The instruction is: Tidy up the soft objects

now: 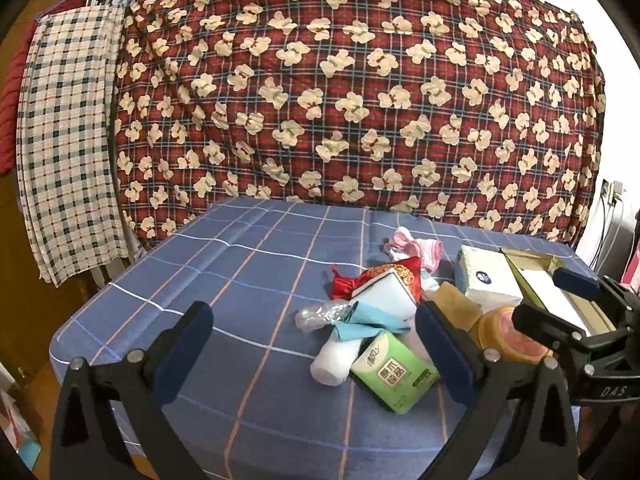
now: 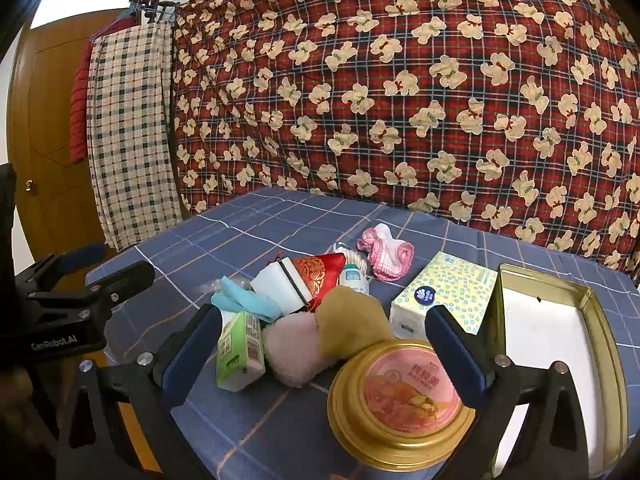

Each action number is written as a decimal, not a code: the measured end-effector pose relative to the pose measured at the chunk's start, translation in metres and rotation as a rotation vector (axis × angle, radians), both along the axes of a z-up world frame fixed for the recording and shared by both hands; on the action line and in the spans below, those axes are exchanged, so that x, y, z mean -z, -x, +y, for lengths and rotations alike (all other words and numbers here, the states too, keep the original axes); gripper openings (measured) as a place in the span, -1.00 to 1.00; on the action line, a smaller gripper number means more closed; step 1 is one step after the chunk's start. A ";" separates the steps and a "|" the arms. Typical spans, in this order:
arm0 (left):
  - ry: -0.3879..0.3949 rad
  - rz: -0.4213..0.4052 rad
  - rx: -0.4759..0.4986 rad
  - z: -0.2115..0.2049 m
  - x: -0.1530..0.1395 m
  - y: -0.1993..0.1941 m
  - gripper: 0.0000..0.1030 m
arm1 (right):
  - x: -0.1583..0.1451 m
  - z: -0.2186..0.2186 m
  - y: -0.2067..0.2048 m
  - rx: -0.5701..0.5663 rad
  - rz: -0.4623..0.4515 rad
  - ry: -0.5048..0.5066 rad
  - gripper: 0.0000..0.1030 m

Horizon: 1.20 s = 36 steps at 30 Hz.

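Observation:
A heap of small things lies on the blue checked table [image 1: 248, 264]. In it are a green tissue pack [image 1: 394, 374] [image 2: 240, 350], a white roll [image 1: 334, 360], a teal cloth [image 1: 360, 322] [image 2: 246, 300], a red embroidered pouch [image 1: 400, 276] [image 2: 316, 272], a pink frilly cloth [image 1: 420, 246] [image 2: 386, 254], a fluffy pink puff [image 2: 294, 346] and a tan cloth [image 2: 352, 320]. My left gripper [image 1: 316, 344] stands open, low over the table's near side, with nothing between its fingers. The right gripper [image 2: 324, 340] is open too, above the round gold-rimmed tin [image 2: 400, 400] [image 1: 508, 334].
An open gold rectangular tin [image 2: 600, 320] [image 1: 520, 270] sits at the right. Beside it lies a yellow-patterned tissue box [image 2: 444, 292] [image 1: 486, 276]. A red bear-print quilt [image 1: 360, 100] hangs behind the table, with a checked cloth [image 1: 68, 140] and a wooden door [image 2: 44, 120] at the left.

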<state>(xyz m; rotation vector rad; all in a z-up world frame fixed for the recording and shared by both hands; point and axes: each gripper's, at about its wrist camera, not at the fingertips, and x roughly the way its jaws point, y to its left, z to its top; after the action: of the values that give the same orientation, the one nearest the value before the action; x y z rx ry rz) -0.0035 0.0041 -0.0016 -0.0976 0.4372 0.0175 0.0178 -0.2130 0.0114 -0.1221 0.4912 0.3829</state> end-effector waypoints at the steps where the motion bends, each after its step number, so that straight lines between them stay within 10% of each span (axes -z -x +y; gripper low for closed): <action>1: -0.003 -0.001 0.000 0.002 0.000 0.001 0.99 | -0.001 0.001 0.000 0.001 0.000 0.000 0.99; 36: -0.013 -0.003 0.000 -0.002 -0.001 0.001 0.99 | 0.003 0.001 0.000 0.004 0.014 -0.011 0.99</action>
<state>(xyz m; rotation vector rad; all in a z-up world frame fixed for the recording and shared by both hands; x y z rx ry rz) -0.0046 0.0017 -0.0004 -0.0846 0.4340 0.0206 0.0182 -0.2118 0.0086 -0.1075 0.5034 0.3828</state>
